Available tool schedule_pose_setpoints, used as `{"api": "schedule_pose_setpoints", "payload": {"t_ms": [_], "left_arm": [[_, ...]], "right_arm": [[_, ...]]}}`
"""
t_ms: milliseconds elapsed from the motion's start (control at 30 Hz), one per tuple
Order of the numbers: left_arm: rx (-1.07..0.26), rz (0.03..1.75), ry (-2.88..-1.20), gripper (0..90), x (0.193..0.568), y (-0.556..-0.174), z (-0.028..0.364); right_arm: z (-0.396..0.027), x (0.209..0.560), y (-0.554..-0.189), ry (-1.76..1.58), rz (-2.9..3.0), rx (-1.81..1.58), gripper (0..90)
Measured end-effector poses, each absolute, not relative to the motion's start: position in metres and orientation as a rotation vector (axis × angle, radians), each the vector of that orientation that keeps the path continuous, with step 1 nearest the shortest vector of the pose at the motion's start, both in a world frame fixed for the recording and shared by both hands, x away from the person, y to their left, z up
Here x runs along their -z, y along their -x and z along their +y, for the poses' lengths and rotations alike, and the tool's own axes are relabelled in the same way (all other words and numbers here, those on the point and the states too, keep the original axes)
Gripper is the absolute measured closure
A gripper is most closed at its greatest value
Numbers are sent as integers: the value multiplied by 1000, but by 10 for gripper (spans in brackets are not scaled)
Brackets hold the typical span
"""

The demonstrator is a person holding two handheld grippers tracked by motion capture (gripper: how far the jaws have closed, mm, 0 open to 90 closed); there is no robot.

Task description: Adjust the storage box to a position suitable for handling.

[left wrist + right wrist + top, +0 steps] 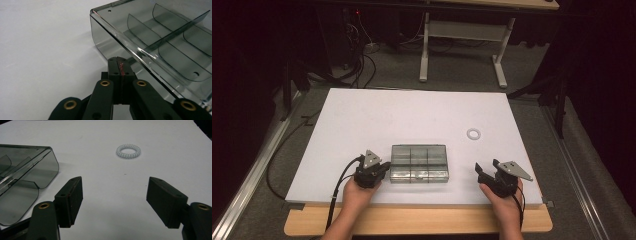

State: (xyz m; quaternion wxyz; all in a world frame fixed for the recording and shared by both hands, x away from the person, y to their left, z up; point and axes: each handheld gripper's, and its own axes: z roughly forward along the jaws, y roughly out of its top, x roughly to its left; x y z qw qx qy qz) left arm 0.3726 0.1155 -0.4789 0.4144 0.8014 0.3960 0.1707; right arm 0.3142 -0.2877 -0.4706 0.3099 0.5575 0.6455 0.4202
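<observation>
The left hand-held gripper [119,65], clenched empty, sits against the clear divided box's [419,163] left end; the right hand-held gripper [114,201], released, faces the spiral hair tie [128,151] ahead, toward the desk's [362,115] far-right edge.

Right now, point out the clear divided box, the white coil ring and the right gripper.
clear divided box [419,163]: high view, centre divider.
white coil ring [128,151]: right gripper view, near edge of the coil.
right gripper [114,200]: right gripper view, gap midway between open jaws.

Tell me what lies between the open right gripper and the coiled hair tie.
Nothing: in the right gripper view, only bare white table top runs from the right gripper to the hair tie. The clear divided box sits off to the side.
</observation>
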Motion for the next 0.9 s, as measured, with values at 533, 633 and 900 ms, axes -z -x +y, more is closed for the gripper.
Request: {"api": "schedule_pose_setpoints", "payload": {"t_ms": [533,633,900], "left_arm": [[-422,933,-2032,900,473,-373,74],[-420,928,-2037,900,473,-374,69],[-429,932,-2041,866,474,-376,69]], "right_arm": [[-292,469,-313,-1480,1687,-1113,313],[-293,469,-313,-1480,1684,-1114,318],[-295,468,-312,-1468,1678,-1116,322]]}}
